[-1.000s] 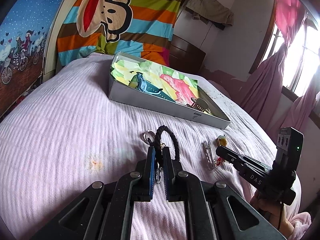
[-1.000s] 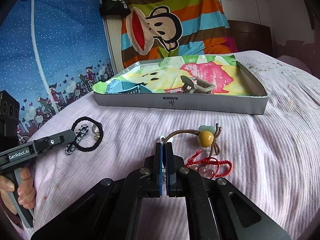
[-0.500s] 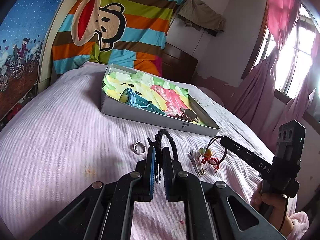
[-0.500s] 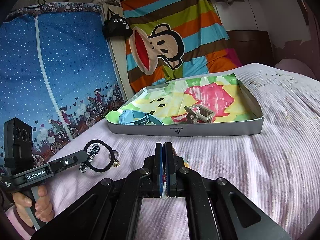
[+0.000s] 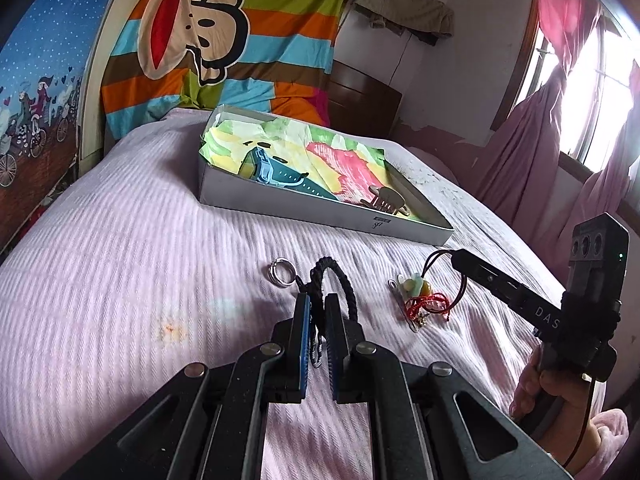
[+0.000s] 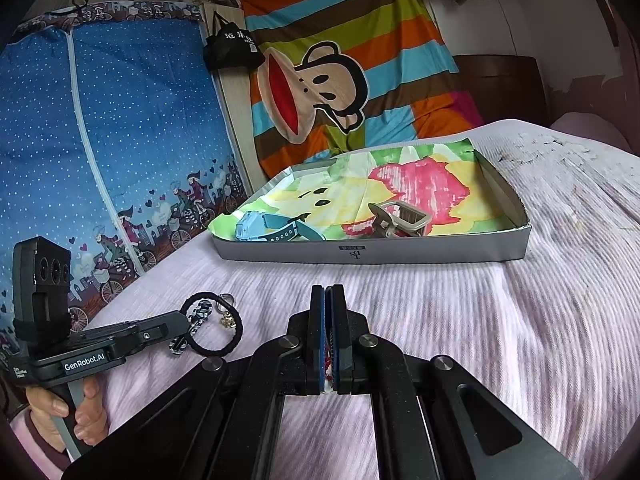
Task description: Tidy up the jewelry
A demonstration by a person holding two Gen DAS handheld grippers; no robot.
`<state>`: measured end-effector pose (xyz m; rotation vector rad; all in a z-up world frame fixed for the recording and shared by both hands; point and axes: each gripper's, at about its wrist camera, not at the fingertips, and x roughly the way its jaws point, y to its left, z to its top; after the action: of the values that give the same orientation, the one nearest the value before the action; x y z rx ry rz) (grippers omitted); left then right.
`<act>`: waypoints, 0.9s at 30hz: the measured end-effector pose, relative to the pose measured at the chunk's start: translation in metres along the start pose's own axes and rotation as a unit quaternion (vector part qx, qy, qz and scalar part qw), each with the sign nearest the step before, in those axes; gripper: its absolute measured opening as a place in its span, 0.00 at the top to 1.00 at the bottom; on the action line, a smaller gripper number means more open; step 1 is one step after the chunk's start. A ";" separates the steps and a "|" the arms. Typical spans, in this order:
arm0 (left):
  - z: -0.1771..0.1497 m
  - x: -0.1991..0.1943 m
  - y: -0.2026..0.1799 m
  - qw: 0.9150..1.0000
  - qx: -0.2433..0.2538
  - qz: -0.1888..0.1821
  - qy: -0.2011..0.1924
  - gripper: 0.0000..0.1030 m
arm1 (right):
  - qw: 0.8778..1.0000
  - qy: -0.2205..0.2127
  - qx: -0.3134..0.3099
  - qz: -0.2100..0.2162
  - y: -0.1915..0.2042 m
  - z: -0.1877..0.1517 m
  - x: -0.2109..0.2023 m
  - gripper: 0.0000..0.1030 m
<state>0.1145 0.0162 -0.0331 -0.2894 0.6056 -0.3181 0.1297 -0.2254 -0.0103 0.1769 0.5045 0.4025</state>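
The left gripper (image 5: 315, 307) is clenching the black braided cord bracelet (image 5: 338, 286), lifted off the lilac ribbed bedspread (image 5: 120, 280). The right gripper (image 5: 456, 256) is pinching a thin brown hair tie (image 5: 436, 258) whose beads and red string (image 5: 426, 304) are dangling; its own view is showing only closed jaws with, seemingly, red thread. The shallow grey cardboard box (image 6: 400, 252) is sitting beyond.

- Bed (image 5: 120, 264) w/ pale lilac ribbed cover fills the middle of the rm.
- Behind bed's head: striped monkey-print cloth (image 5: 224, 40) hung on wall.
- Left of bed: blue starry curtain (image 6: 120, 120), cyclists along its bottom edge; black bag (image 6: 230, 50) hung at its top corner.
- Right of bed: bright window (image 5: 592, 80), pink curtains (image 5: 532, 152).
- Dark wood headboard (image 5: 360, 96) beside the cloth; white wall above.
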 end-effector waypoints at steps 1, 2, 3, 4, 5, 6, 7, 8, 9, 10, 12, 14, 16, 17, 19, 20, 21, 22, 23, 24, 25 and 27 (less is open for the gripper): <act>0.000 0.000 0.000 1.000 0.001 0.001 0.002 0.93 | 1.000 0.000 0.000 0.000 0.000 0.000 0.000 0.97; -0.001 0.000 0.000 1.000 0.002 0.001 0.003 0.93 | 1.000 0.000 0.000 0.000 0.000 -0.001 0.000 0.97; -0.001 0.000 -0.001 1.000 0.003 0.002 0.004 0.93 | 1.000 0.001 0.000 0.001 0.000 -0.001 0.000 0.97; -0.002 0.000 -0.001 1.000 0.004 0.002 0.005 0.93 | 1.000 0.001 0.000 0.001 0.000 -0.001 0.001 0.97; -0.002 0.000 -0.002 1.000 0.006 0.003 0.007 0.93 | 1.000 0.002 0.000 0.001 0.000 -0.001 0.001 0.97; -0.002 0.001 -0.003 1.000 0.008 0.004 0.009 0.93 | 1.000 0.002 0.000 0.001 0.000 -0.002 0.001 0.97; -0.003 0.001 -0.004 1.000 0.011 0.006 0.012 0.93 | 1.000 0.003 0.000 0.001 0.000 -0.002 0.002 0.97; -0.003 0.002 -0.005 1.000 0.014 0.008 0.013 0.93 | 1.000 0.003 0.000 0.002 0.001 -0.002 0.002 0.97; -0.003 0.002 -0.006 1.000 0.016 0.008 0.014 0.93 | 1.000 0.004 0.000 0.002 0.001 -0.002 0.002 0.97; -0.004 0.003 -0.006 1.000 0.018 0.009 0.015 0.93 | 1.000 0.004 0.000 0.002 0.001 -0.002 0.002 0.97; -0.004 0.003 -0.006 1.000 0.019 0.011 0.017 0.93 | 1.000 0.005 0.000 0.002 0.001 -0.003 0.003 0.97; -0.004 0.003 -0.005 1.000 0.019 0.011 0.018 0.93 | 1.000 0.006 0.000 0.002 0.001 -0.003 0.004 0.97; -0.005 0.003 -0.005 1.000 0.018 0.012 0.015 0.93 | 1.000 0.006 -0.001 0.002 0.001 -0.003 0.004 0.97; -0.005 0.002 -0.006 1.000 0.019 0.014 0.013 0.93 | 1.000 0.006 -0.001 0.002 0.001 -0.003 0.004 0.97; -0.004 0.002 -0.006 1.000 0.021 0.013 0.009 0.93 | 1.000 0.006 0.000 0.002 0.001 -0.003 0.004 0.97; -0.004 0.001 -0.007 1.000 0.023 0.014 0.007 0.93 | 1.000 0.006 0.000 0.001 0.001 -0.003 0.005 0.97; -0.005 -0.001 -0.008 1.000 0.025 0.015 0.003 0.93 | 1.000 0.005 0.001 0.001 0.001 -0.003 0.004 0.97; -0.005 -0.002 -0.009 0.999 0.028 0.016 -0.002 0.93 | 1.000 0.005 0.001 0.001 0.001 -0.003 0.004 0.97; -0.005 -0.003 -0.010 0.999 0.031 0.016 -0.006 0.93 | 1.000 0.004 0.002 0.000 0.000 -0.003 0.004 0.97; -0.005 -0.005 -0.011 0.999 0.034 0.016 -0.010 0.93 | 1.000 0.003 0.003 0.000 0.000 -0.003 0.004 0.97; -0.006 -0.007 -0.012 0.999 0.037 0.013 -0.014 0.94 | 1.000 0.003 0.004 0.000 -0.001 -0.003 0.004 0.97; -0.006 -0.009 -0.014 0.999 0.044 0.013 -0.021 0.94 | 1.000 0.000 0.006 0.000 -0.002 -0.002 0.003 0.97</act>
<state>0.1006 0.0061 -0.0283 -0.2037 0.5518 -0.3121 0.1312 -0.2256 -0.0141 0.1897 0.5069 0.3999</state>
